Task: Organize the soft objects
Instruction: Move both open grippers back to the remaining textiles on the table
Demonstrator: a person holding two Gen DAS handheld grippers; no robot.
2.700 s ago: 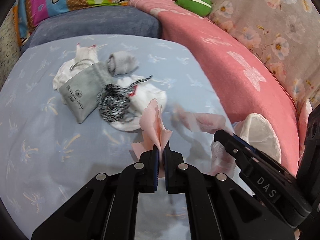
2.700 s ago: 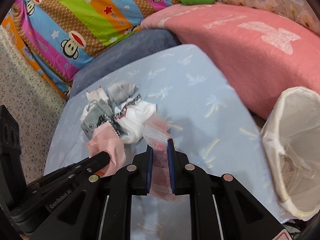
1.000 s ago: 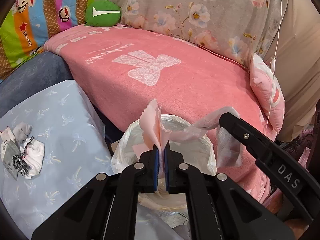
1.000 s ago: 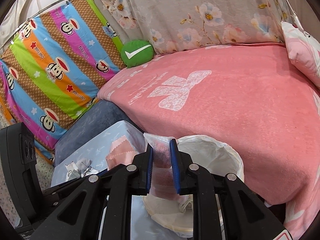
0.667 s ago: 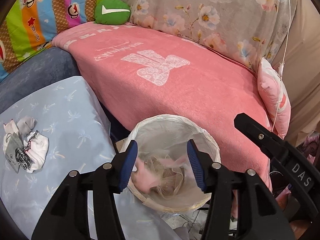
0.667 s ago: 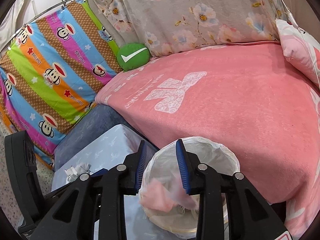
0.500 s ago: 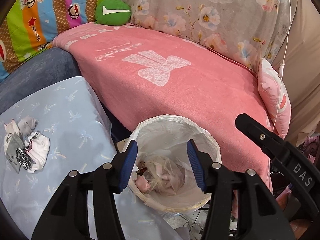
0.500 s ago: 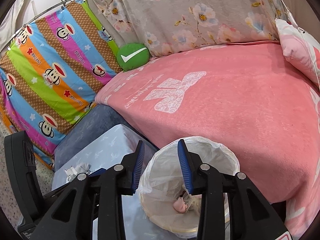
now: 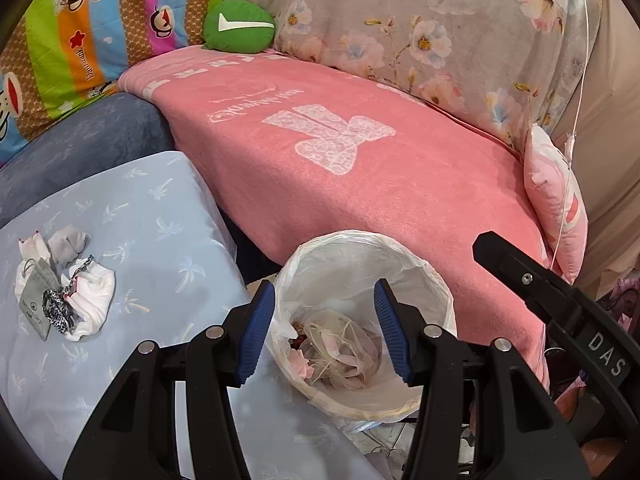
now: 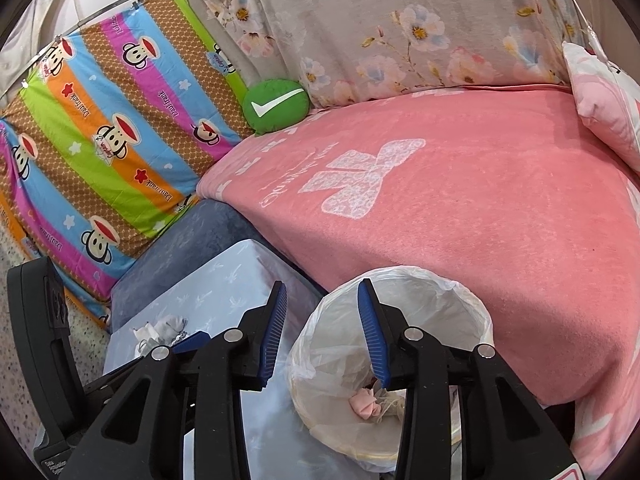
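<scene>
A white-lined bin [image 9: 360, 240] stands between the light blue cushion [image 9: 132, 216] and the pink bed. My left gripper [image 9: 322, 300] hangs over it, open, with nothing between its blue pads. A pink cloth [image 9: 300, 360] lies crumpled at the bottom among thin pale wrappers. My right gripper [image 10: 322, 292] is also open and empty above the bin [image 10: 440, 280], where the pink cloth [image 10: 362, 402] shows inside. A small pile of socks, a grey pouch and a speckled band [image 9: 68, 300] rests on the cushion to the left, and the pile [image 10: 160, 328] shows faintly in the right wrist view.
The pink blanket [image 9: 340, 152] covers the bed behind the bin. A green round cushion [image 9: 238, 28] sits at the back, a pink pillow [image 9: 556, 208] at the right edge. A striped monkey-print quilt [image 10: 100, 140] hangs at the left.
Both grippers carried pink pieces from the cushion to the bin, then opened. The pieces dropped in and now lie at the bottom. Neither hand has shifted since.
</scene>
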